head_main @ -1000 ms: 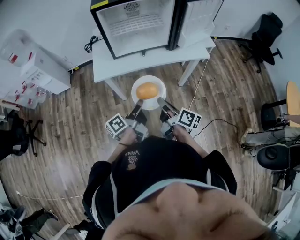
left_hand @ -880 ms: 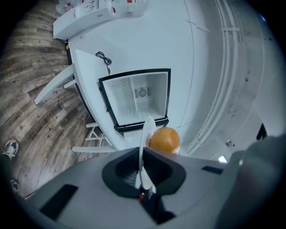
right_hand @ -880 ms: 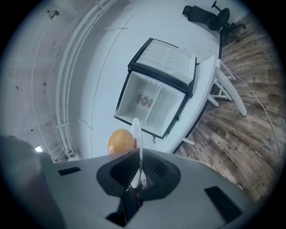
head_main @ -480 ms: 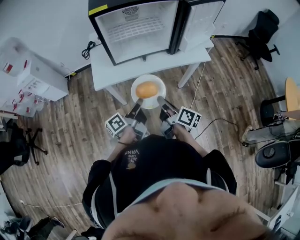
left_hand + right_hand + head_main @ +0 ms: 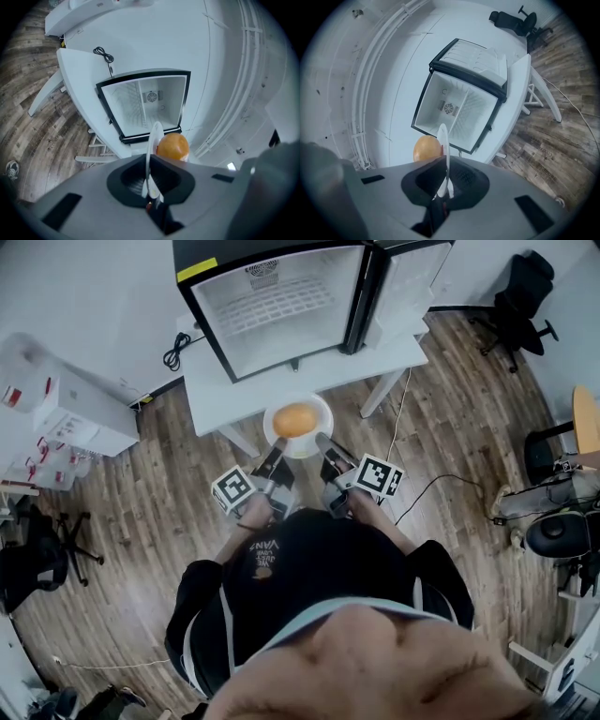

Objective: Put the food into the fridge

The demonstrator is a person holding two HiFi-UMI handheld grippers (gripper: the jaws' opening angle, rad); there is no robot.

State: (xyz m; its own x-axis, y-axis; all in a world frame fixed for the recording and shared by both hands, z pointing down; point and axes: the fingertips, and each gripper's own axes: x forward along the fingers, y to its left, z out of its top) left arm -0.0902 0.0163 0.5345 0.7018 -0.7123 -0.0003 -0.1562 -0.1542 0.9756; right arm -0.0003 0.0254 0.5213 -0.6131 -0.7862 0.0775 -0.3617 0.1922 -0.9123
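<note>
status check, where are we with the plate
Left claw and right claw both shut on plate rim. Orange sitting on plate. Fridge open ahead on table, nothing seen blocking.

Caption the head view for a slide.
Left tool and right tool hold a plate with an orange before the open fridge.

We see a wood-plank floor, a white desk by a white wall, and black office chairs at the upper right and far left.

A white table, a black office chair, wooden floor.
</note>
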